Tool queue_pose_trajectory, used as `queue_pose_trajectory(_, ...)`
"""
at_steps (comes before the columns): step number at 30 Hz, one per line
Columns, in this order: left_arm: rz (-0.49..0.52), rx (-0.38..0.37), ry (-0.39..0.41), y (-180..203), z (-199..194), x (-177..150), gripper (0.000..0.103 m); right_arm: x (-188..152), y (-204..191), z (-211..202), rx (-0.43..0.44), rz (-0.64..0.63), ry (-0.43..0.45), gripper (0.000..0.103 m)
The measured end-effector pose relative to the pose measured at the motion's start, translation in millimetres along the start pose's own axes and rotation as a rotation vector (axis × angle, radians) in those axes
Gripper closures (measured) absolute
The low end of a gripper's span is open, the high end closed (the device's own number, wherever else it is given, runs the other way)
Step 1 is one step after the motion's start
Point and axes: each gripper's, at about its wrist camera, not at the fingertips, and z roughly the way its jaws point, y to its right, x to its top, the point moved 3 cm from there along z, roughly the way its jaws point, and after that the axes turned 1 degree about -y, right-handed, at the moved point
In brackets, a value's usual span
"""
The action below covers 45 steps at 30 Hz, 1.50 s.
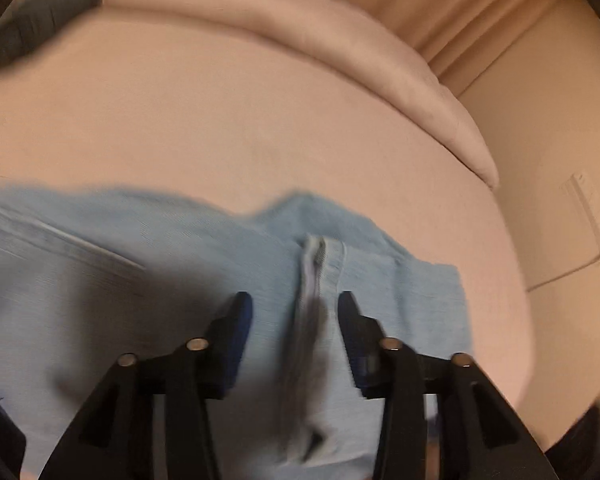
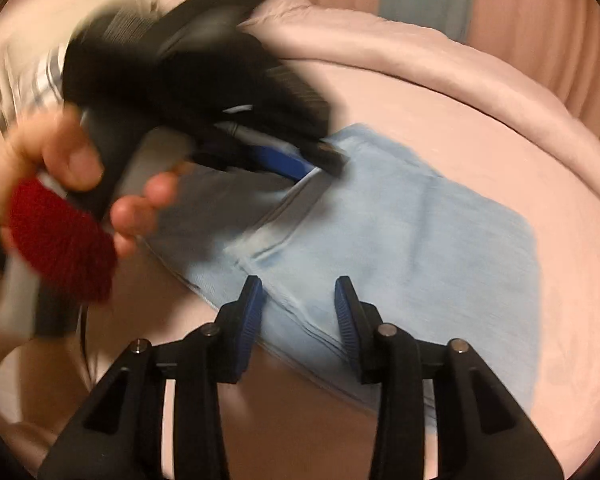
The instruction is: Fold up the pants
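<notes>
Left gripper (image 1: 295, 316) spread wide above pale blue denim pants (image 1: 140, 280), right gripper (image 2: 299, 300) likewise released over folded edge, pink bedsheet (image 1: 220, 120) beneath

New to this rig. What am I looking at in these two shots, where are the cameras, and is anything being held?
There is no robot arm. A person holds a two-finger gripper in each hand, and each gripper carries a fisheye camera looking forward along its fingers.

The left wrist view shows the left gripper, its black fingers with blue pads apart, over light blue pants whose zipper fly sits between them. The pants lie on a pink bed sheet, with a folded pink blanket behind.

The right wrist view shows the right gripper, also open, at the near edge of the pants. At upper left you see the other gripper from outside and the person's left hand on its handle.

Nothing appears clamped. Both pictures are motion-blurred.
</notes>
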Motion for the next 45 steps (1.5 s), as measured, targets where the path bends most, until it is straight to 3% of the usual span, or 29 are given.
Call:
queue_pose_trajectory(3,0.099,-0.014,0.022,19.3,-16.9,-11.1,0.06,6.9,56.7,-32.3,0.023,0.163,0.07,0.065)
queue_pose_trajectory(6,0.206,-0.08,-0.023,59.4,-11.0,-36.7,0.06,15.7,120.8,-32.8,-0.084,0.278,0.068,0.066)
queue_pose_trajectory(9,0.31,-0.139,-0.08,106.2,8.7,-67.6,0.06,21.7,158.2,-19.1,-0.136,0.349,0.055,0.079)
queue_pose_trajectory(12,0.404,-0.159,-0.108,146.7,31.5,-98.3,0.06,20.7,156.4,-7.1,-0.147,0.374,0.033,0.09)
queue_pose_trajectory(14,0.442,-0.145,-0.121,157.1,43.9,-110.6,0.06,29.0,160.8,5.9,-0.113,0.385,0.011,0.09)
queue_pose_trajectory(16,0.473,-0.089,-0.147,160.3,62.1,-123.0,0.06,19.9,147.6,24.6,-0.097,0.376,-0.049,0.091)
queue_pose_trajectory(18,0.482,-0.088,-0.128,157.0,66.4,-128.6,0.06,0.4,143.9,37.1,-0.084,0.369,-0.114,0.092)
queue_pose_trajectory(20,0.488,-0.088,-0.126,153.9,61.7,-131.8,0.06,-3.8,141.2,34.4,-0.062,0.377,-0.091,0.093)
queue_pose_trajectory(24,0.483,-0.047,-0.095,153.4,48.0,-125.8,0.06,-7.8,144.7,8.6,-0.048,0.423,-0.031,0.087)
queue_pose_trajectory(29,0.481,0.014,-0.035,130.7,21.2,-121.6,0.059,-29.0,125.4,-45.3,-0.025,0.393,0.041,0.086)
queue_pose_trajectory(34,0.427,0.105,-0.054,96.0,22.6,-119.3,0.06,-51.6,103.8,-59.4,0.002,0.337,0.006,0.086)
queue_pose_trajectory(37,0.419,0.108,-0.072,76.1,31.0,-124.7,0.058,-67.6,88.8,-43.3,0.001,0.308,-0.068,0.086)
queue_pose_trajectory(39,0.432,0.102,-0.059,78.9,32.9,-129.7,0.052,-80.2,80.5,-24.9,-0.043,0.263,-0.125,0.086)
queue_pose_trajectory(42,0.439,0.119,-0.062,116.1,52.7,-106.0,0.048,-82.5,70.9,-20.4,-0.123,0.188,-0.11,0.085)
queue_pose_trajectory(45,0.399,0.094,-0.058,116.1,40.4,-101.0,0.048,-75.1,71.0,-24.6,-0.114,0.182,-0.13,0.085)
